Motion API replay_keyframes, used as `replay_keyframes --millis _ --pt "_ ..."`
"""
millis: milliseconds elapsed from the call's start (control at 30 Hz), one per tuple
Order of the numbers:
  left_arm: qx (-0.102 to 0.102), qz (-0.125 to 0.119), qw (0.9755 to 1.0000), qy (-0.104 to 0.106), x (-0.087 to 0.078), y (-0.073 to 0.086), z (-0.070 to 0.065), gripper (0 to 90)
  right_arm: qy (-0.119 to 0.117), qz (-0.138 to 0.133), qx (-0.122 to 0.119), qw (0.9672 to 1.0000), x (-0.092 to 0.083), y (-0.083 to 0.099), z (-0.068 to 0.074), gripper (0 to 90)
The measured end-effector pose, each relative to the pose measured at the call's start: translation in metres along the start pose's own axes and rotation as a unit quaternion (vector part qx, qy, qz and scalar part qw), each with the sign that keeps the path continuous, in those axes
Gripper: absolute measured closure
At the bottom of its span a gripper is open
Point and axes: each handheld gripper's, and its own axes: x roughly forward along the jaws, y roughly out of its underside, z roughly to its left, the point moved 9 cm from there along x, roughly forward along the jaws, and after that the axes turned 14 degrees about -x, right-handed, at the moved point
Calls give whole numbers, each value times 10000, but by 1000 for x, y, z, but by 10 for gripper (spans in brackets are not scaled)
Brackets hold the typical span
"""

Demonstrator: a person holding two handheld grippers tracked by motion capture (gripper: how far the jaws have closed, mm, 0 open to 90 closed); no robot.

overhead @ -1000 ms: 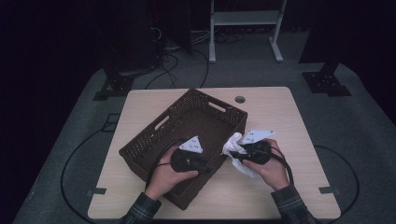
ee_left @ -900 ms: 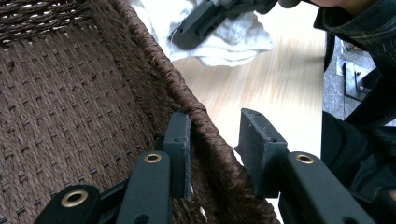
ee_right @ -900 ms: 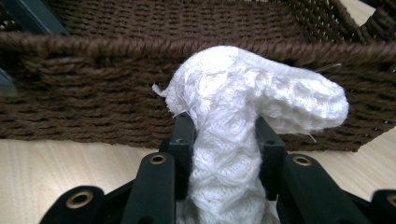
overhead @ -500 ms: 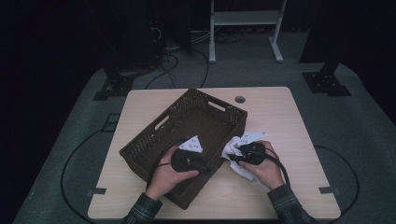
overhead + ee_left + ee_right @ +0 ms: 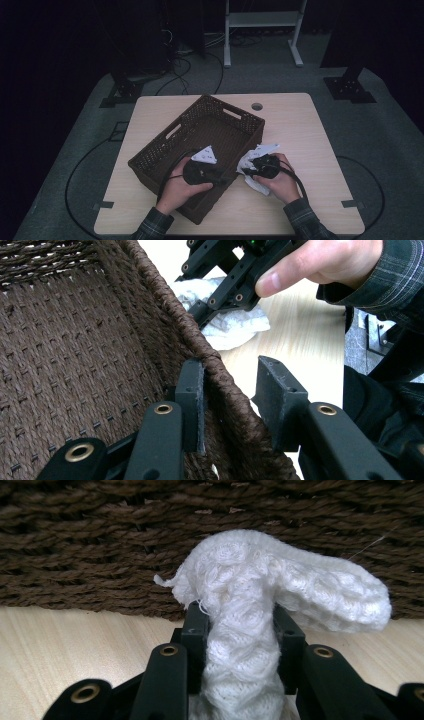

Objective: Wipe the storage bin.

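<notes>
On the light wooden table [image 5: 310, 125], a dark brown woven rectangular basket [image 5: 200, 145] is sitting at an angle, left of centre, with one corner reaching toward the near edge. The left gripper [image 5: 220, 176] is straddling the basket's near right wall: in the left gripper view one black jaw is standing inside the wall and the other outside it, the inner pad lying against the weave and the outer one standing slightly off it, so the claw is spread around the rim rather than pinching it. Just right of the basket, a crumpled white knitted cloth [image 5: 257, 167] is lying on the tabletop, touching or nearly touching the basket's outer wall. The right gripper [image 5: 250, 172] is pinching this cloth; in the right gripper view [image 5: 240, 630] its two jaws are pressing on a bunched fold of the cloth [image 5: 250, 595], whose top is flopping over to the right in front of the basket's wall [image 5: 100, 545]. A small white triangular plate [image 5: 205, 156] is riding on the left gripper.
</notes>
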Motion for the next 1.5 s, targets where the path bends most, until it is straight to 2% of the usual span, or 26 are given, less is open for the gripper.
replay_keyframes --millis 300,667,867,1067,1300,1500 --pt "3 -2 10000 1 0 0 0 640 -22 121 -63 9999 7 5 2 668" --pt "4 -3 10000 9 0 0 0 639 -128 266 21 9996 15 16 4 668" --pt "7 -4 10000 14 0 0 0 637 -127 281 35 9995 12 18 4 667" --pt "11 -2 10000 11 0 0 0 636 -74 178 37 9998 -1 13 3 667" --pt "5 1 10000 18 0 0 0 636 -2 -195 58 9998 -25 -1 1 667" --pt "-3 -1 10000 25 0 0 0 636 68 -409 -41 9991 -41 -13 3 667"
